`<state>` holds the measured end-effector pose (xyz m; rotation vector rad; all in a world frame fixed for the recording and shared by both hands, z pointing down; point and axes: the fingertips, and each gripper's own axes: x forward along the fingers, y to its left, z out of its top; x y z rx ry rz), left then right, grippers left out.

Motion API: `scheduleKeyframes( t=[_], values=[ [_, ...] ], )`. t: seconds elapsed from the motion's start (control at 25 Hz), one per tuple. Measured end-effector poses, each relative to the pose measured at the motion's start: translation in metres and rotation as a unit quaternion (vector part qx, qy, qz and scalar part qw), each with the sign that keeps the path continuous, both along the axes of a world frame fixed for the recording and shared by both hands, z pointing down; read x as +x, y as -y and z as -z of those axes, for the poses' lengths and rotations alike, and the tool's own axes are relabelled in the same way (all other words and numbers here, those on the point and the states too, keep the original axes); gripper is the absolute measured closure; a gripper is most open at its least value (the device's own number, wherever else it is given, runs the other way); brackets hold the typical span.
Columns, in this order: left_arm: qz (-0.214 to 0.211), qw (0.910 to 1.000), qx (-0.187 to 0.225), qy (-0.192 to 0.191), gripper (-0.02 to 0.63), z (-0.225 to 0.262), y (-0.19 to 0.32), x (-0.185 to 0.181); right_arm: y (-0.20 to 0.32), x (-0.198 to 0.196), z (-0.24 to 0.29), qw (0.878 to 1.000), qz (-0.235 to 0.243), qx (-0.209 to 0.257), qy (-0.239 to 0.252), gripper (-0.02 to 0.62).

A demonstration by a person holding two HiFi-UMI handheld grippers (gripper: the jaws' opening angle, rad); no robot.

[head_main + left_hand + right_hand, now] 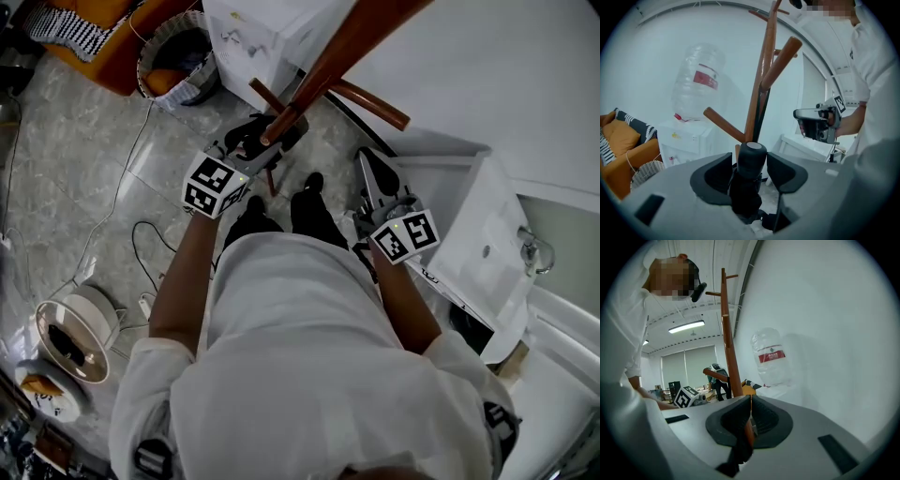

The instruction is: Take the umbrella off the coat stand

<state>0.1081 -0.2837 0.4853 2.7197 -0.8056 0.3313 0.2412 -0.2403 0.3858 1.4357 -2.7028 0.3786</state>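
My left tongs point(751, 169) stand wide open round the folded umbrella point(751, 157), pads off it, just beside the coat stand point(761, 84). My right tongs point(750, 414) are shut, empty. Grasping seems next: squeeze, then lift it clear.

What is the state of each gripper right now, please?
Left gripper: open; the folded umbrella stands between its fingers, not gripped.
Right gripper: closed, apparently on nothing.

Left claw point(750, 163) jaws apart; right claw point(750, 414) closed.
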Motion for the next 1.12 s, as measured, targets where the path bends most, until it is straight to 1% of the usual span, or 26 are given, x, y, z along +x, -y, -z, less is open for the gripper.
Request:
scheduleKeyframes(
  t=[0.24,0.48,0.64,0.76,1.0,1.12],
  values=[
    [0.005,1.0,-0.002,-0.005,0.382,-0.002,0.003,0.006,0.016,-0.009,0.0,1.0,0.017,-0.001,0.006,0.577],
    [-0.003,1.0,0.002,-0.001,0.394,-0.001,0.002,0.004,0.019,-0.015,-0.005,1.0,0.026,-0.009,0.005,0.577],
    [-0.001,0.9999,0.013,-0.007,0.399,0.013,0.0,-0.001,0.017,-0.02,-0.007,0.999,0.031,-0.012,0.007,0.577],
    [-0.008,0.9995,0.027,-0.011,0.402,0.028,-0.002,-0.003,0.017,-0.025,-0.006,0.999,0.034,-0.01,0.007,0.577],
    [-0.014,0.9995,0.026,-0.011,0.407,0.044,-0.01,-0.01,0.013,-0.032,-0.003,0.999,0.036,-0.006,0.009,0.577],
    [-0.014,0.9992,0.035,-0.012,0.408,0.053,-0.016,-0.015,0.011,-0.034,-0.003,0.999,0.036,-0.006,0.009,0.577]
  ],
)
